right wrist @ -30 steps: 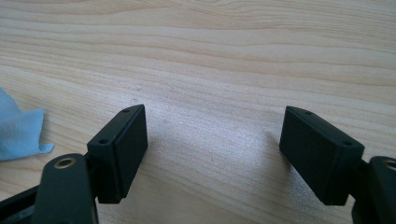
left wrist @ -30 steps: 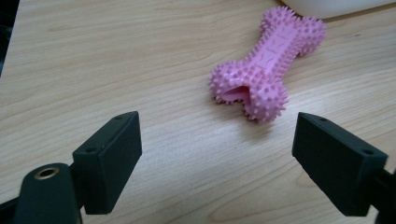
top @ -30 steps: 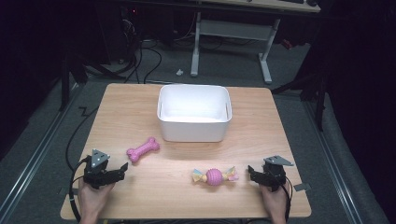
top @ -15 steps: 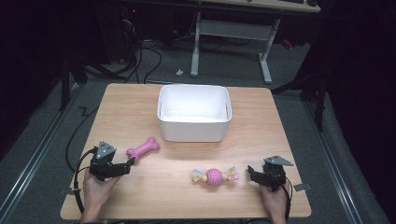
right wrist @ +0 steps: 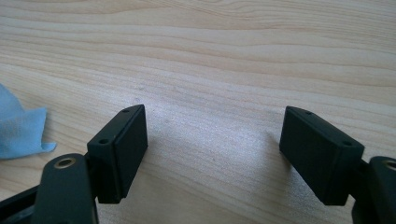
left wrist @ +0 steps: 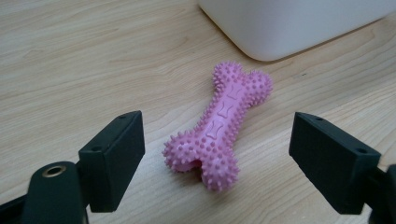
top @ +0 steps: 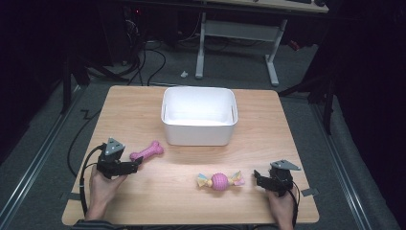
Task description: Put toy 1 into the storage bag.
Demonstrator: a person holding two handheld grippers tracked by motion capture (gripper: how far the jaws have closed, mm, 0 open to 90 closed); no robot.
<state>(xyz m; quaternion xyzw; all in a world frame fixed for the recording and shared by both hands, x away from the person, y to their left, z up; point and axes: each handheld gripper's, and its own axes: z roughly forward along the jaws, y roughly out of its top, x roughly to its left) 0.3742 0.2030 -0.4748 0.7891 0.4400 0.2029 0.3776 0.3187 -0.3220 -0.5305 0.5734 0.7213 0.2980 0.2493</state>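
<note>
Table (top: 143,110) of pale wood, seen from above, dark floor around it. At the near left my left hand (top: 103,184) holds the left gripper (top: 136,165), jaws pointing right toward the pink bone toy (top: 146,151). The jaws stand wide apart and hold nothing. In the left gripper view the bone (left wrist: 219,123) lies flat on the wood between and just beyond the two black jaws, touching neither; its near knobbed end sits closest to me, its far end points toward the white bin. It is covered in small spikes. From above, the jaw tips are just beside the bone's near left end.

Middle of the table, far side: the white bin (top: 199,134), rectangular, open at the top, nothing visible inside. Its near left corner is near the bone's far end but apart from it; a rounded corner of the bin (left wrist: 299,28) shows at the top of the left gripper view.

Nearer and to the right of centre: a pink ball toy (top: 219,181) with frilled cloth ends, lying on the wood, well apart from the bone.

Near right: my right hand (top: 282,208) holds the right gripper (top: 256,178), jaws pointing left toward the ball toy, near its right frill but not touching. Its jaws are also spread wide, bare wood between them in the right gripper view (right wrist: 212,154). A scrap of blue cloth (right wrist: 21,128) shows at that view's left edge.
</note>
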